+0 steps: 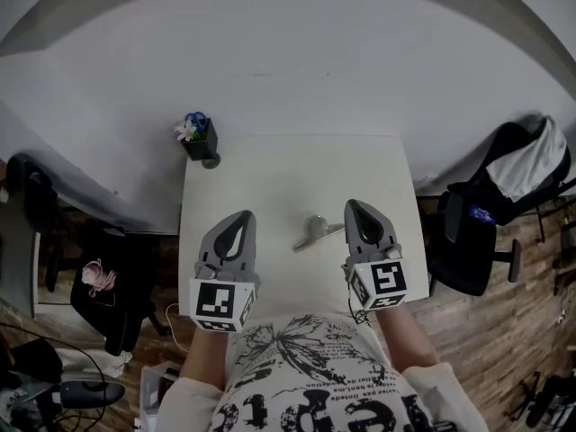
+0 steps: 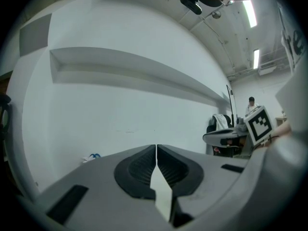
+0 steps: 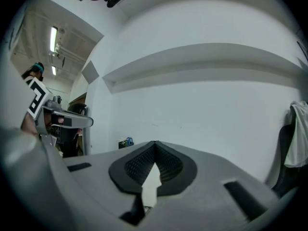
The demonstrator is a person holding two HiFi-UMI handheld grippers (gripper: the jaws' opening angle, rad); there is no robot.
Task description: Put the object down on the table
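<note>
A small silver metal object (image 1: pixel 312 231) lies on the white table (image 1: pixel 270 165), between the two grippers and a little ahead of them. My left gripper (image 1: pixel 238 220) hovers over the table's near left part, its jaws shut with nothing between them; its own view shows the tips (image 2: pixel 156 146) meeting against the white wall. My right gripper (image 1: pixel 358 209) sits just right of the silver object, apart from it, jaws shut and empty, tips (image 3: pixel 155 143) closed in its own view.
A black pen holder (image 1: pixel 198 137) with blue and white things stands at the table's far left corner. A black office chair (image 1: pixel 490 214) with clothes draped on it is to the right. More chairs and cables crowd the floor on the left (image 1: pixel 85 286).
</note>
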